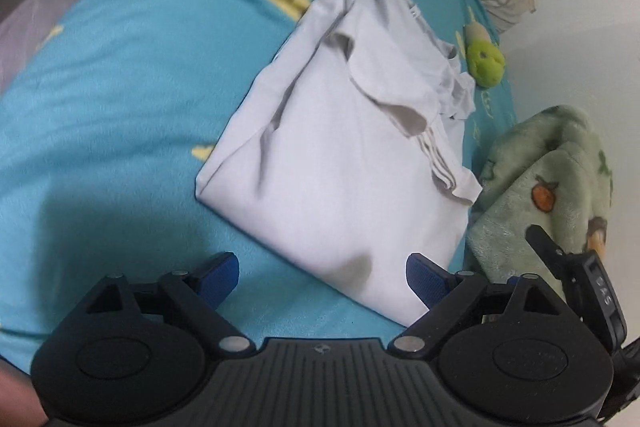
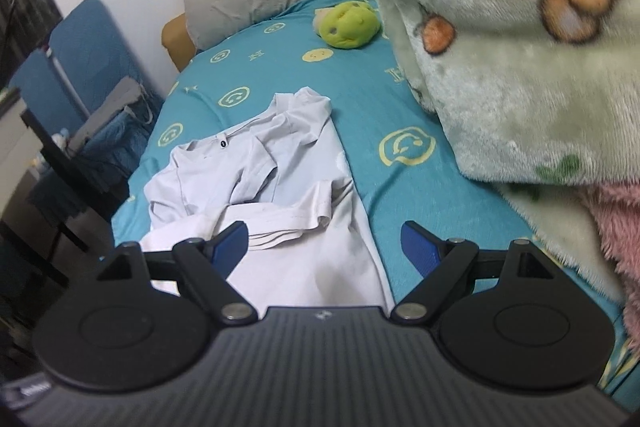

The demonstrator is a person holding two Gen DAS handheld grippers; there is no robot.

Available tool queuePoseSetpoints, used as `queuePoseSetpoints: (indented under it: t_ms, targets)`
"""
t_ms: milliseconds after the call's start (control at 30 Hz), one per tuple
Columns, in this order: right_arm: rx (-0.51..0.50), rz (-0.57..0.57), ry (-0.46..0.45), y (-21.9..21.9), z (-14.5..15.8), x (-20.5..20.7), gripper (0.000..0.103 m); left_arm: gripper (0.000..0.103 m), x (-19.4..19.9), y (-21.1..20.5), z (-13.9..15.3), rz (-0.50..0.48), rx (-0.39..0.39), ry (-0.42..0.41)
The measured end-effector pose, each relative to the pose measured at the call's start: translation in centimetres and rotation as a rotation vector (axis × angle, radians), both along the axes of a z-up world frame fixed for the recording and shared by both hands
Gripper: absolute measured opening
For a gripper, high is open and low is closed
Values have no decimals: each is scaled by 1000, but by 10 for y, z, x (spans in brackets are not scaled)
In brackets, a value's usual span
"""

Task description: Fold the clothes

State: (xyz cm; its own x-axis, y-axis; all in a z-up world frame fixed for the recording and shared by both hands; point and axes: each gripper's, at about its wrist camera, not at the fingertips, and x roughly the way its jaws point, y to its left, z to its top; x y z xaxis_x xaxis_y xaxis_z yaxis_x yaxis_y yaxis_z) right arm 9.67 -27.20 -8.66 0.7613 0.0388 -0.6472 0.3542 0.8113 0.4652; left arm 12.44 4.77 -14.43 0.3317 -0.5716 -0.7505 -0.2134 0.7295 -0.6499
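White shirt (image 1: 332,163) lies on teal bedsheet (image 1: 120,87), sides folded in, sleeves bunched on top, collar end rumpled. Left gripper (image 1: 322,273) and right gripper (image 2: 324,247) both spread wide, holding nothing, above near hem. Judgement: fold partway. Flatten sleeves before any lengthwise fold; pinch both layers at corners. Thin limp cotton, creases easily. Fleece blanket (image 2: 500,47) beside.
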Motion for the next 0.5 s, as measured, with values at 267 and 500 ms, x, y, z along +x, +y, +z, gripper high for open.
queuePoseSetpoints:
  t_ms: [267, 500]
  targets:
    - [269, -31, 26, -16, -15, -9, 85, 75, 12, 9, -17, 86, -89, 14]
    - [494, 1, 88, 0, -37, -13, 85, 64, 9, 8, -23, 145, -117, 1]
